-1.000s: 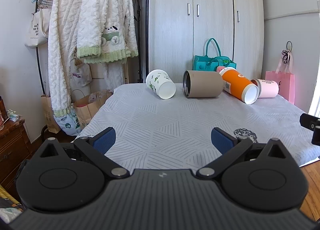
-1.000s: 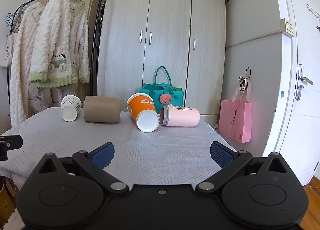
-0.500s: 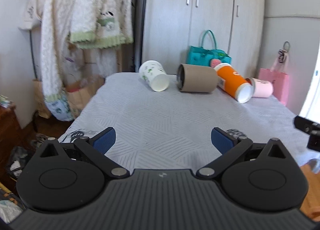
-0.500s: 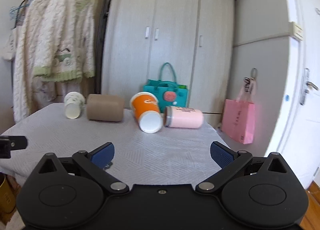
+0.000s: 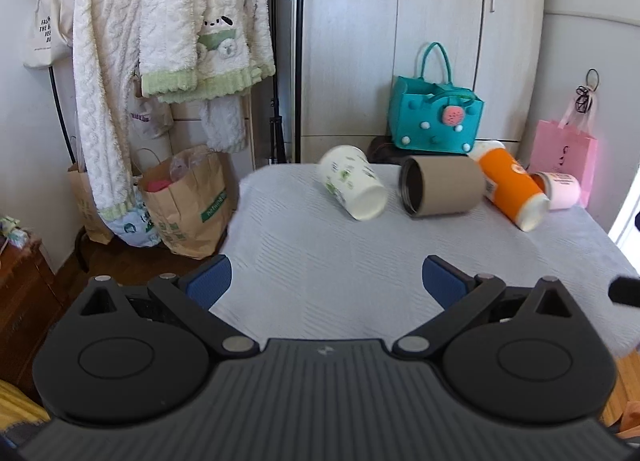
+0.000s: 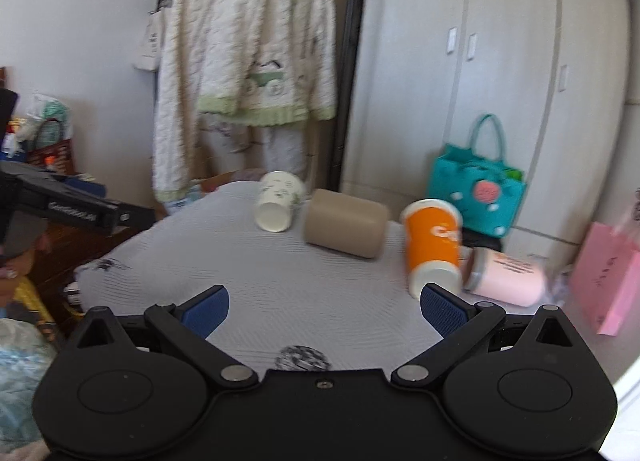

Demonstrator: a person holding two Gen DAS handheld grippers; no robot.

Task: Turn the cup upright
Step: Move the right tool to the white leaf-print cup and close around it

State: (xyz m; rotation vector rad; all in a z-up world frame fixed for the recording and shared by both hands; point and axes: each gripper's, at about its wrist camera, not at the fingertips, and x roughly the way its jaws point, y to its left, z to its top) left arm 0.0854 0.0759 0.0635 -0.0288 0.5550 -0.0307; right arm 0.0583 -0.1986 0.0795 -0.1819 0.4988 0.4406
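Several cups lie on their sides at the far end of a table with a grey patterned cloth [image 5: 320, 253]: a white paper cup with green print [image 5: 354, 187] [image 6: 278, 201], a tan cylinder cup [image 5: 440, 185] [image 6: 346, 227], an orange cup [image 5: 512, 189] [image 6: 432, 245] and a pink cup [image 5: 562, 189] [image 6: 506, 277]. My left gripper [image 5: 326, 285] is open and empty above the near part of the cloth. My right gripper [image 6: 324, 311] is open and empty, its right pad close to the orange cup's base.
A clothes rack with fluffy white garments [image 5: 172, 41] and paper bags [image 5: 188, 201] stands left of the table. A teal bag [image 5: 434, 121] and wardrobe doors [image 5: 400, 41] are behind it, a pink bag [image 5: 564, 149] at the right. The other gripper [image 6: 80, 213] shows at the left.
Both grippers have moved forward and swung left; the cups look nearer. The right view now faces the clothes rack. Jaws stay open and the cups have not moved.
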